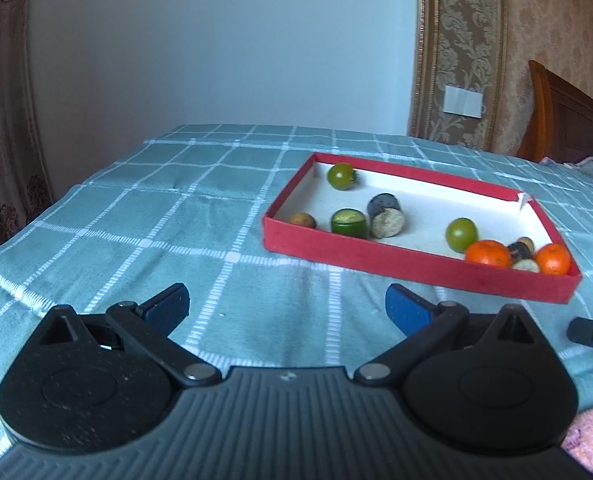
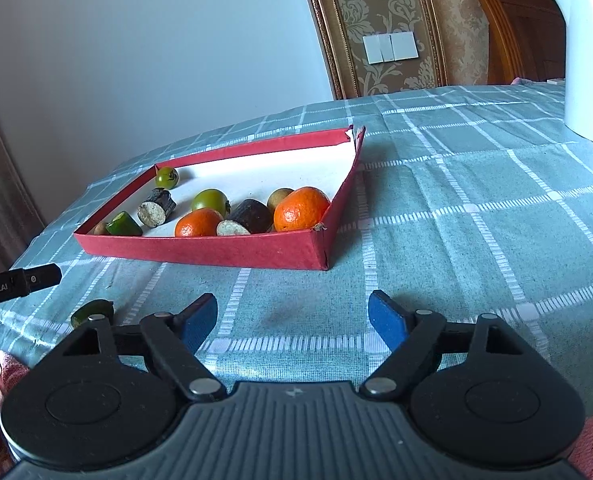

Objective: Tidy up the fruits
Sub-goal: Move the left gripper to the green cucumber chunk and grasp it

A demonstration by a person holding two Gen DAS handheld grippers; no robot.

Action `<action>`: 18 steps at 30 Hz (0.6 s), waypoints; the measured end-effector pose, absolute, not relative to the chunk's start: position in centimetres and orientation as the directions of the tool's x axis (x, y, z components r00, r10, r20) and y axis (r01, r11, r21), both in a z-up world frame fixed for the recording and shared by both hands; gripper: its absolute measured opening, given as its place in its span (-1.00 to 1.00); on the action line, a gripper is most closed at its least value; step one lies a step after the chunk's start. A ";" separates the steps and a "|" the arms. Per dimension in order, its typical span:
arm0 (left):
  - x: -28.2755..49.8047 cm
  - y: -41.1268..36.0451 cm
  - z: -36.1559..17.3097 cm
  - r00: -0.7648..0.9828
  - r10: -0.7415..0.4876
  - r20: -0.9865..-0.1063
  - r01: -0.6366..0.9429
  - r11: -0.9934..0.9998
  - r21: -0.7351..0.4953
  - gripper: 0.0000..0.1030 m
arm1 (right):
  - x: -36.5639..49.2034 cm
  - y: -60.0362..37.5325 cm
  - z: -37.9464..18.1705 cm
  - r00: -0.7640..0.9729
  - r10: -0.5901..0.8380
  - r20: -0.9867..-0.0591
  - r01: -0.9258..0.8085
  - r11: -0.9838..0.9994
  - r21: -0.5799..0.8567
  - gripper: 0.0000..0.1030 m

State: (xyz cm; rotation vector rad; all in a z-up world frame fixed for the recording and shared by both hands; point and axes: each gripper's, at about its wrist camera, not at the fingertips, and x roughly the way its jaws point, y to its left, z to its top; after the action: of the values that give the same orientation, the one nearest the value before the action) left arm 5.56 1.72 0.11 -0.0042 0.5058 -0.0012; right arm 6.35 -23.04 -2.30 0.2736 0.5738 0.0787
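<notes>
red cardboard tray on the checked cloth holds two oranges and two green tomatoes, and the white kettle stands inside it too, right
Not quite. The white kettle stands outside the red cardboard tray, off to its right on the checked cloth, as the right wrist view shows. The two oranges and two green tomatoes do lie in the tray.

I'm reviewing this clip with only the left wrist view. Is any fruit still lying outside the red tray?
Observer: Yes. A green piece lies on the cloth outside the red tray, beside the right gripper's left finger.
Operator: Is the right gripper holding anything?
Observer: No. The right gripper is open, with only cloth between its fingers.
Operator: Is anything else on the table to the right?
Observer: A white kettle stands on the cloth, well apart from the tray.
</notes>
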 end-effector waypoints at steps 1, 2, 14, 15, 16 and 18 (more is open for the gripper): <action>5.1 1.0 0.2 0.878 -0.022 -0.479 0.030 0.999 0.010 1.00 | 6.3 -23.1 -2.3 0.839 0.152 -0.523 0.002 0.959 0.282 0.60; 4.6 0.4 0.3 0.880 -0.037 -0.473 0.056 0.998 0.027 1.00 | 6.3 -23.2 -2.3 0.839 0.155 -0.521 0.001 0.958 0.287 0.60; 4.0 -4.0 -1.6 0.863 -0.075 -0.499 0.149 0.983 0.111 1.00 | 6.2 -23.8 -2.4 0.844 0.180 -0.505 -0.005 0.944 0.329 0.62; 4.2 -4.1 -1.7 0.861 -0.076 -0.503 0.149 0.983 0.106 1.00 | 6.2 -23.8 -2.4 0.844 0.180 -0.506 -0.005 0.945 0.328 0.62; 4.3 -4.2 -1.7 0.860 -0.075 -0.505 0.147 0.983 0.105 1.00 | 6.2 -23.8 -2.4 0.844 0.180 -0.505 -0.005 0.944 0.329 0.62; 4.5 -4.5 -1.8 0.859 -0.075 -0.507 0.147 0.984 0.103 1.00 | 6.1 -23.9 -2.4 0.845 0.183 -0.503 -0.005 0.943 0.333 0.62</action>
State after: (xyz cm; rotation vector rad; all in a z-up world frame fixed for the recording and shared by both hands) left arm 4.45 -4.50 -1.82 0.1404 0.5252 -0.1169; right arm 6.13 -23.89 -2.45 0.3292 0.5587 0.1011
